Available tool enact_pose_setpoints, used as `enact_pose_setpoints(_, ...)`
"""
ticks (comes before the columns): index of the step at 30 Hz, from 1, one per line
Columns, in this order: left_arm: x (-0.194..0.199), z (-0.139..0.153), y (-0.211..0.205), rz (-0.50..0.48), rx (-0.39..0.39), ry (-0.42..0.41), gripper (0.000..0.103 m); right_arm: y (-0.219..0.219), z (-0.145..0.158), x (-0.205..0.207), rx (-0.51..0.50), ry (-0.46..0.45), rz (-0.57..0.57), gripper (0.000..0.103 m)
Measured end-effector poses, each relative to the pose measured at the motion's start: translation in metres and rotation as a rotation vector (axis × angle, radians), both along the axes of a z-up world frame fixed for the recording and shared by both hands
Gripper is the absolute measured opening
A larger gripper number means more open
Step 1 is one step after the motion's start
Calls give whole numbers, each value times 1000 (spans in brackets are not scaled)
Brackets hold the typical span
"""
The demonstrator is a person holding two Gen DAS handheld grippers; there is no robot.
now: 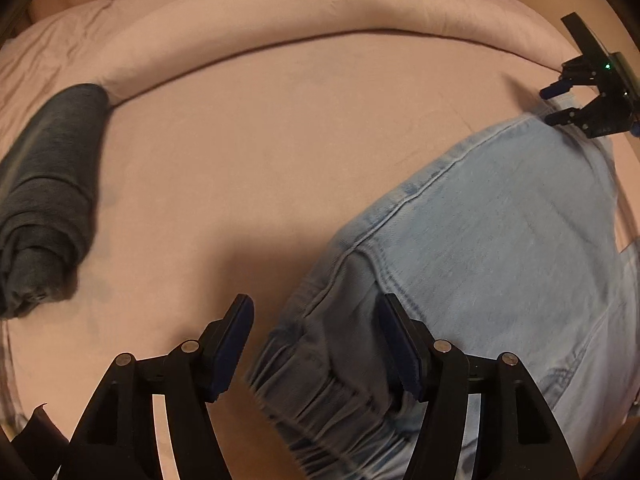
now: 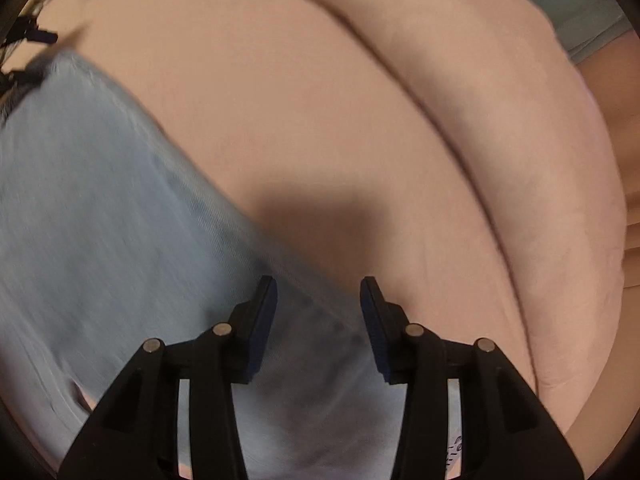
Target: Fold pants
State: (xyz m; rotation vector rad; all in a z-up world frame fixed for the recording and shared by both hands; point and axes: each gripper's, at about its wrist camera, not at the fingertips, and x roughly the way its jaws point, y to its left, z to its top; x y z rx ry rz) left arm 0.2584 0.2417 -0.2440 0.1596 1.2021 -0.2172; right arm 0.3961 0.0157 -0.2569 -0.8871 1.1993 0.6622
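Note:
Light blue denim pants (image 1: 500, 240) lie flat on a pink bed sheet (image 1: 260, 152). Their gathered elastic waistband (image 1: 328, 404) lies between and just below my left gripper's (image 1: 316, 312) open fingers, not held. My right gripper (image 1: 554, 105) shows at the far right of the left wrist view, open over the pants' far end. In the right wrist view my right gripper (image 2: 318, 292) is open and empty just above the edge of the pants (image 2: 104, 216). The left gripper's fingers (image 2: 36, 36) show blurred at the top left there.
A dark grey rolled garment (image 1: 44, 200) lies at the left on the sheet. A thick folded pink duvet (image 1: 304, 8) runs across the back of the bed; it also shows in the right wrist view (image 2: 520, 152). A grey-green pillow (image 2: 568, 4) sits at the top right.

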Motion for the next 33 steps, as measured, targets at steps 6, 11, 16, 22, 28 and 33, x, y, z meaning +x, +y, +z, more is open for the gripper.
enact_pose_setpoints(6,9,-13,-13,9,-18,23,56,3,-19,13,55,63,-66,51)
enact_pose_setpoints(11,11,-12,-34,-16,39,17,37,13,-19,14,59,93,-70,32)
enact_pose_setpoints(16,6,-3,-66,-20,150,-18,21,37,-23,-33,-66,-52,30,6)
enact_pose_setpoints(22,-22,41,-71,18,178,-173,18,41,6,-79,-73,-249,-4,4)
enact_pose_setpoints(28,-82,99,-76,-9,156,-374,18,17,81,-130,50,-460,-69,4)
enact_pose_setpoints(33,-151,123,-88,-88,228,-528,18,-33,125,-208,129,-590,-81,4)
